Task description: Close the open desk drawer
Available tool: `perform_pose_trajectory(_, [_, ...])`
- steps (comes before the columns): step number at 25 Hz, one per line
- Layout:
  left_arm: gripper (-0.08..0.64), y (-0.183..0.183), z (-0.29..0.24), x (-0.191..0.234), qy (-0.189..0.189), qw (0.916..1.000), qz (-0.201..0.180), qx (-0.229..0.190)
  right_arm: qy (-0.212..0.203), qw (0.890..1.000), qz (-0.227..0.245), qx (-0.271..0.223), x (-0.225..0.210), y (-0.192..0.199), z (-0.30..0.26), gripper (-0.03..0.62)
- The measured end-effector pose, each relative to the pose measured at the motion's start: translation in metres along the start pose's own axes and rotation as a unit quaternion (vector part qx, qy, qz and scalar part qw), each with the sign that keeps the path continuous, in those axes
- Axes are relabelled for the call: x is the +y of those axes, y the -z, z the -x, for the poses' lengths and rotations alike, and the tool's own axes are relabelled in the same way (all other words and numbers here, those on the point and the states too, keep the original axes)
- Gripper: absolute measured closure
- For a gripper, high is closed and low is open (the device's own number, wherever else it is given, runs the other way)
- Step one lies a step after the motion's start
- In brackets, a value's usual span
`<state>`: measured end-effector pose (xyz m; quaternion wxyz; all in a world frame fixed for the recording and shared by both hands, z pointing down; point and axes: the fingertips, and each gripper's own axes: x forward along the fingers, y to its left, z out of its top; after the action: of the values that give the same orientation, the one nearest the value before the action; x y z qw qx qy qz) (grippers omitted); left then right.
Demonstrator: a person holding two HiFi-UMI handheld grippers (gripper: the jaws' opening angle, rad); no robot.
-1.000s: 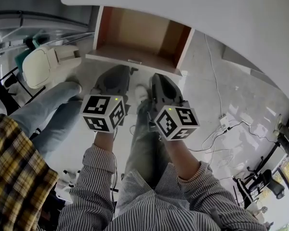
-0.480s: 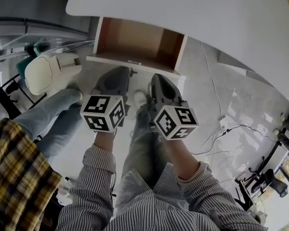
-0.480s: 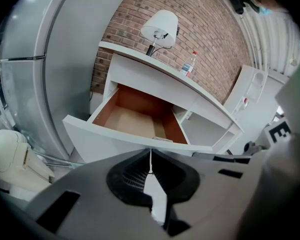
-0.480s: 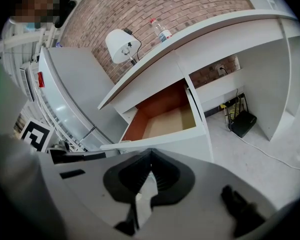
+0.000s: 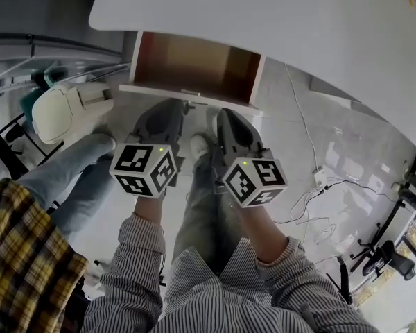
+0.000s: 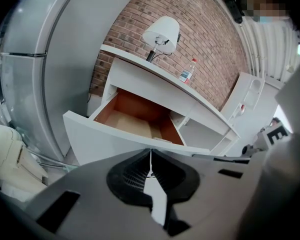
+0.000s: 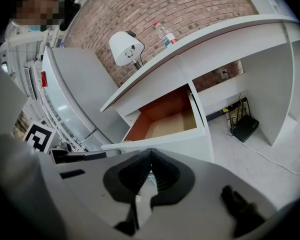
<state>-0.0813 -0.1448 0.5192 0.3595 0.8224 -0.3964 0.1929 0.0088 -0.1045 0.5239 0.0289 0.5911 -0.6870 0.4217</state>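
The drawer (image 5: 194,66) stands pulled out from under the white desk top (image 5: 277,12), its brown inside bare. Its white front panel (image 5: 187,93) faces me. Both grippers hang side by side just short of that panel, the left gripper (image 5: 172,105) below its middle and the right gripper (image 5: 224,114) below its right end. In the left gripper view the drawer (image 6: 135,118) lies straight ahead and the left gripper (image 6: 150,153) is shut on nothing. In the right gripper view the drawer (image 7: 166,124) is ahead and the right gripper (image 7: 150,158) is shut and empty. Contact with the panel cannot be told.
A cream seat (image 5: 59,109) and another person's jeans-clad leg (image 5: 66,165) stand at the left. Cables (image 5: 319,186) trail over the floor at the right. A lamp (image 6: 162,31) and a bottle (image 6: 187,72) stand on the desk. A black box (image 7: 245,127) sits under the desk.
Less of the drawer's brown inside shows from under the desk top than one second ago. The left gripper's marker cube has dropped a little to the left. The right gripper has hardly moved.
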Motion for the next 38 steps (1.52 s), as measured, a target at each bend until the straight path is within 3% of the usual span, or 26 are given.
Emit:
perform_pose_trajectory(12, [0.54, -0.008, 0.0, -0.001, -0.01, 0.9998, 0.01, -0.013, -0.016, 1.0, 0.017, -0.009, 0.003, -0.007, -0.002, 0.577])
perform_pose_trajectory(38, [0.54, -0.015, 0.0, -0.003, -0.013, 0.9998, 0.009, 0.009, -0.003, 1.0, -0.019, -0.002, 0.005, -0.012, -0.003, 0.577])
